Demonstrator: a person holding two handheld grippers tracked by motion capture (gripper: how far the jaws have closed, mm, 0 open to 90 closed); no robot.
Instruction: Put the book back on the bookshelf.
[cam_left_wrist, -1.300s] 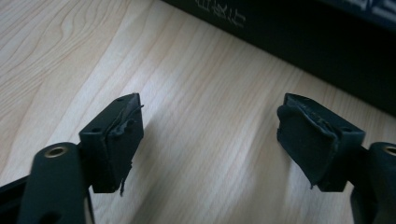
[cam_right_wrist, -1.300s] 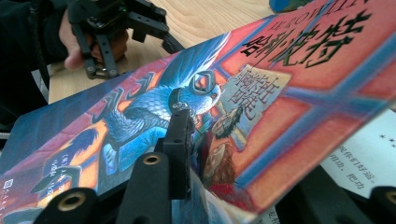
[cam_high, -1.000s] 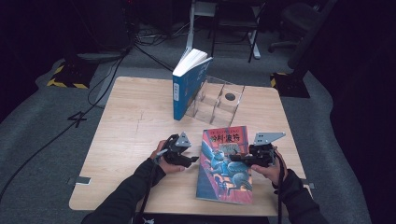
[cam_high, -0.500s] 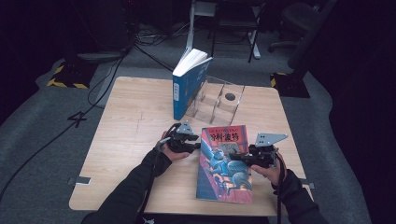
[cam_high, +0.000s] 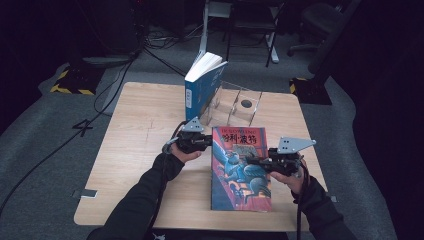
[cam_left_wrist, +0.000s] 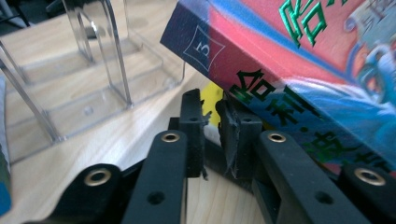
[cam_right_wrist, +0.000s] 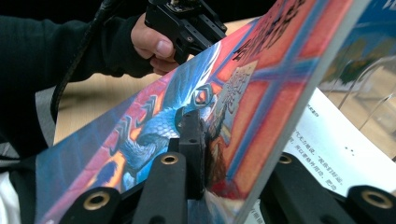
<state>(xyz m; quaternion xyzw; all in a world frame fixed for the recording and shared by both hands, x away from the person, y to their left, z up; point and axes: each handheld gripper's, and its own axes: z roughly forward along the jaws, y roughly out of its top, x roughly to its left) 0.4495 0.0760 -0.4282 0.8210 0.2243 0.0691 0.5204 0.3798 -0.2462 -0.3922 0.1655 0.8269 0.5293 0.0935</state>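
A book with a red and blue illustrated cover (cam_high: 240, 175) lies on the table in front of the person. My left gripper (cam_high: 207, 143) sits at the book's spine near its far corner. In the left gripper view its jaws (cam_left_wrist: 210, 105) have just been closing and stand almost together with nothing between them, while the spine (cam_left_wrist: 299, 60) rests over the right one. My right gripper (cam_high: 250, 161) reaches in from the book's right edge. Its jaws have just been closing too and pinch the front cover (cam_right_wrist: 140, 135), one above and one below. A white printed page (cam_right_wrist: 327, 140) shows under the lifted cover.
A blue book (cam_high: 202, 87) stands upright at the left end of a clear acrylic rack (cam_high: 240, 102) at the table's far side; the rack (cam_left_wrist: 107, 60) is just beyond the left gripper. Bare wood (cam_high: 140, 130) stretches to the left. Cables and chair legs lie past the table.
The left gripper has slid along the book's spine toward the rack, risen, and narrowed its jaws. The right gripper has risen a little with the cover in its jaws.
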